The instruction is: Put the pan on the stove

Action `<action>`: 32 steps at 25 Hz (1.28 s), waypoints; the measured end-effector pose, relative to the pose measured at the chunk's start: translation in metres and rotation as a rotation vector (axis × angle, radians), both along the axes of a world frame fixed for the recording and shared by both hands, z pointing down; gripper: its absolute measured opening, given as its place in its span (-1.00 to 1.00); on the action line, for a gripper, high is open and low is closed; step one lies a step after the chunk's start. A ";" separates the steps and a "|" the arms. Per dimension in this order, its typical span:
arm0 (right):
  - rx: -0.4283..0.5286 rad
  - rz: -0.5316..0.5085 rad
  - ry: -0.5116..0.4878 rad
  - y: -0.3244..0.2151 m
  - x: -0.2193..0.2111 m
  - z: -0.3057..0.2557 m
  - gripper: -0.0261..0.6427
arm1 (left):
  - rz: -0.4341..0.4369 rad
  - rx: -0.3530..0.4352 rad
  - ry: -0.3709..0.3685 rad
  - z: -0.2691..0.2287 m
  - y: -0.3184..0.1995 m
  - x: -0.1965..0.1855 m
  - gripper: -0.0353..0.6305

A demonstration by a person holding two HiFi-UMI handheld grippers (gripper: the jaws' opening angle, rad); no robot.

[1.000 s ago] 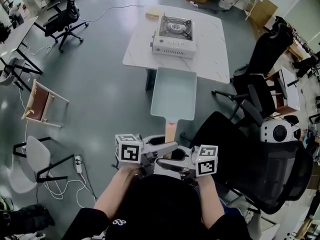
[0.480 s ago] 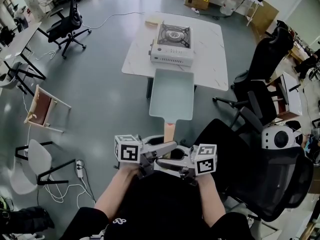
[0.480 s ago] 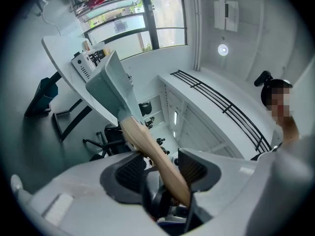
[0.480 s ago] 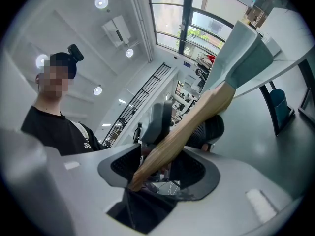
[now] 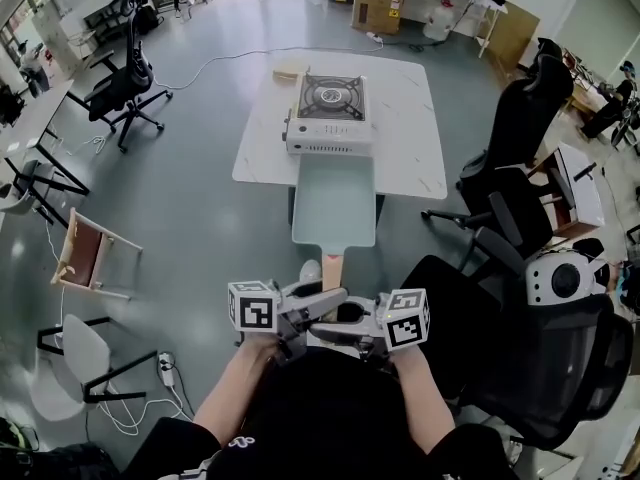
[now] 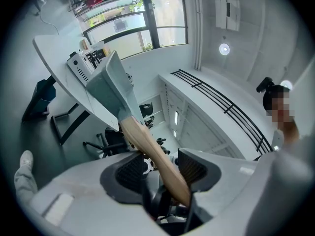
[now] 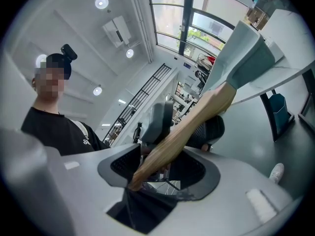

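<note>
Pan [image 5: 334,200] held level; left tool [image 5: 335,298], right tool [image 5: 325,325] clamp handle [image 5: 332,268], forearms [image 5: 232,388] parallel.

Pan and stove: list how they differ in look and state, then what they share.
The pan is pale blue-green with a wooden handle; the stove is white with a dark burner grate. The pan is held up by the left gripper and right gripper; the stove rests on the table. Both are roughly rectangular.
</note>
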State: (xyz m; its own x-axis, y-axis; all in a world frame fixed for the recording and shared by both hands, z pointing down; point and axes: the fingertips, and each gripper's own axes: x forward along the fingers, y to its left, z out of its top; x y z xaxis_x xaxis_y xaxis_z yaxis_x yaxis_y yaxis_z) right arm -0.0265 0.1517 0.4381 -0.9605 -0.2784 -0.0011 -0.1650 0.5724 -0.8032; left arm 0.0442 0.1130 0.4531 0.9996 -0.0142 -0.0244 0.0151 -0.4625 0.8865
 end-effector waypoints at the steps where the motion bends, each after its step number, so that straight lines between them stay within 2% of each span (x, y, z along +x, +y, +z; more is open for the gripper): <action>1: 0.000 0.000 0.005 -0.004 0.003 0.000 -0.22 | 0.000 -0.005 0.002 -0.001 -0.004 0.003 -0.24; 11: -0.031 0.002 0.000 -0.056 0.024 0.007 -0.22 | -0.009 -0.062 0.004 0.004 -0.055 0.025 -0.24; 17: -0.041 0.000 0.000 -0.098 0.031 0.008 -0.22 | 0.007 -0.045 -0.015 0.010 -0.097 0.032 -0.24; 23: -0.048 -0.001 -0.017 -0.134 0.038 0.008 -0.22 | -0.011 -0.070 -0.017 0.008 -0.133 0.038 -0.24; 32: -0.049 0.009 -0.028 -0.190 0.049 0.010 -0.23 | -0.002 -0.066 -0.034 0.011 -0.188 0.049 -0.24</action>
State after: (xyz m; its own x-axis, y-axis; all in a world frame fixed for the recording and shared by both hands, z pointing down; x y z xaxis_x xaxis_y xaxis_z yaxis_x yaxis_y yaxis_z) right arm 0.0228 -0.0387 0.4477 -0.9578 -0.2871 -0.0144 -0.1467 0.5312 -0.8345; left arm 0.0935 -0.0753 0.4640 0.9998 -0.0165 0.0104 -0.0162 -0.4032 0.9149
